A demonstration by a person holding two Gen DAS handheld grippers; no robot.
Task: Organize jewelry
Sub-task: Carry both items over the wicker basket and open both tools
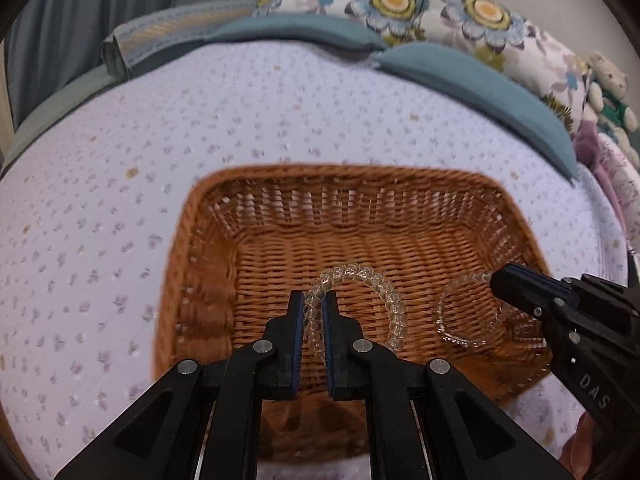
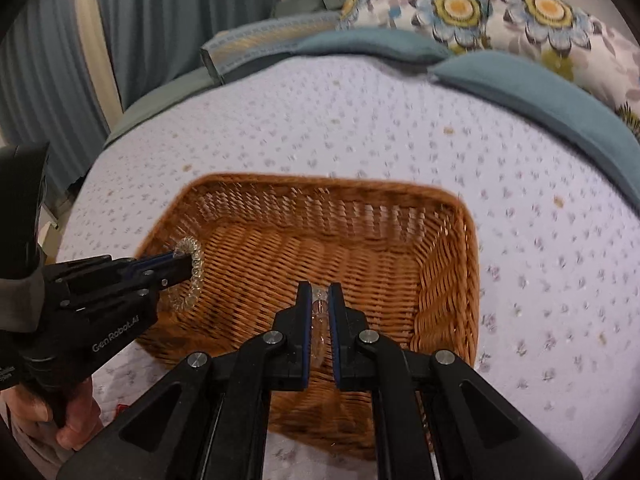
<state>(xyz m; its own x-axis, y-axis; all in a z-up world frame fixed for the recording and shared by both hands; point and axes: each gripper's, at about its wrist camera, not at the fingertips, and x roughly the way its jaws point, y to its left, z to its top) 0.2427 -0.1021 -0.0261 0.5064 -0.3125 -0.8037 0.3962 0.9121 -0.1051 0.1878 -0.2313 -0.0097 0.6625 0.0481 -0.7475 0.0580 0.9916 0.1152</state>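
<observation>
Left hand-held gripper (image 1: 314, 312) clamped on a clear beaded bracelet (image 1: 372, 280), suspended above the wicker basket (image 1: 200, 280). Right hand-held gripper (image 2: 320, 308) closed on a second clear bracelet (image 1: 452, 320), seen edge-on between its pads, likewise above the basket. The basket rests on a bed (image 1: 120, 160) covered by a floral-print quilt; floral pillows (image 1: 400, 0) lie behind.

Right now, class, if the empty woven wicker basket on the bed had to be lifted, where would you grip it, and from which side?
Grip the woven wicker basket by its rim, coming from above with one jaw inside and one outside. Its walls stand upright, thin and open-topped, and the right-hand wall is clear of both grippers.
</observation>
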